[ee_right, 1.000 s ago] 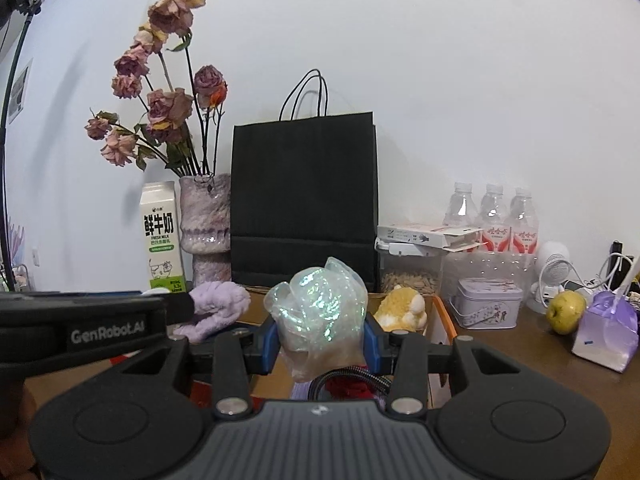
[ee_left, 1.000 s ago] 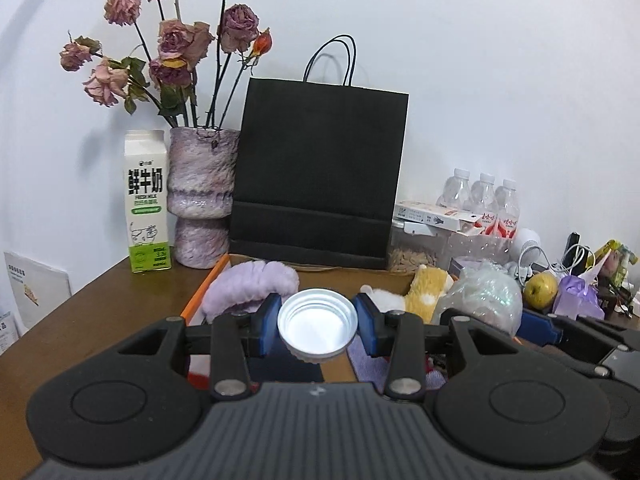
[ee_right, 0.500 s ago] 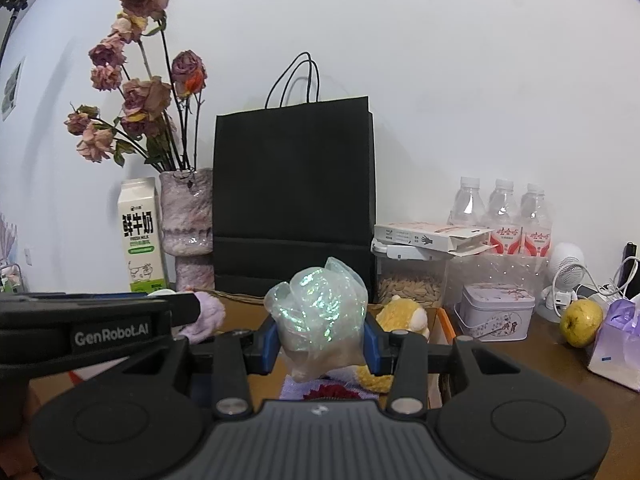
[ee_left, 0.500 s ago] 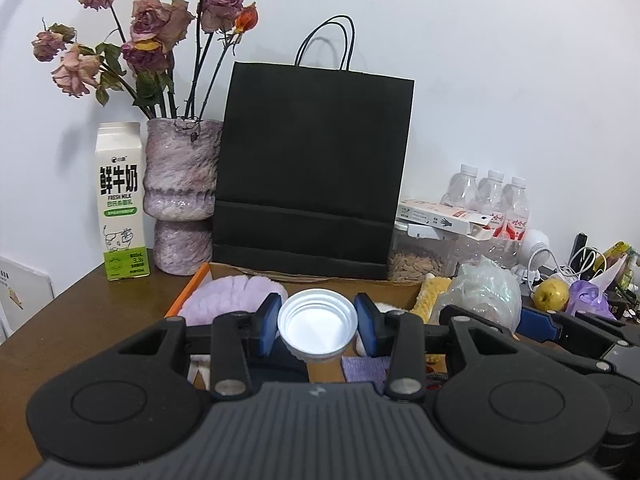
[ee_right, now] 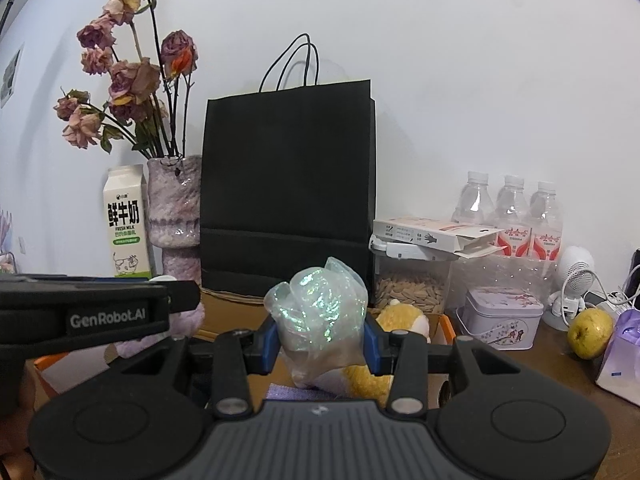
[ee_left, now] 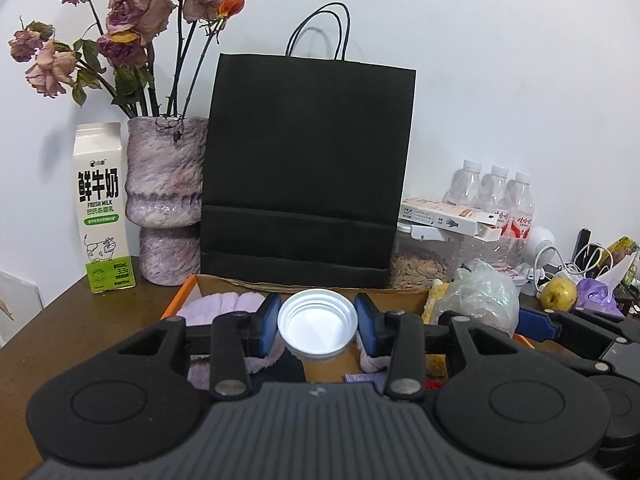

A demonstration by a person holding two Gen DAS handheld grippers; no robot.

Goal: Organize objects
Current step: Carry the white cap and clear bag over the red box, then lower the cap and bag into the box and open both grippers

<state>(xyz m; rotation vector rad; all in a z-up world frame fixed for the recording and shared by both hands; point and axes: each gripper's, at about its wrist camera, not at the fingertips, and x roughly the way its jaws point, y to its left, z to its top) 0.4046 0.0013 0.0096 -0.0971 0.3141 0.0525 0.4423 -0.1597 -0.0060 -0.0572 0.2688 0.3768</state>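
behind the orange tray (ee_left: 176, 303), black bag (ee_left: 308, 168) (handles up) blocks the wall; left gripper (ee_left: 317, 324) clamps white cap (ee_left: 317, 325), right gripper (ee_right: 320, 338) clamps iridescent bag (ee_right: 320, 320).

The cup (ee_left: 317, 330) is white plastic, smooth with little ridges inside. The wrap (ee_right: 320, 322) is thin, crinkly plastic that shines in rainbow colours. The bag (ee_left: 306, 172) is black paper, matt. The desk (ee_left: 76, 320) is dark brown wood, a bit shiny. The vase (ee_left: 166, 196) looks rough and glossy.
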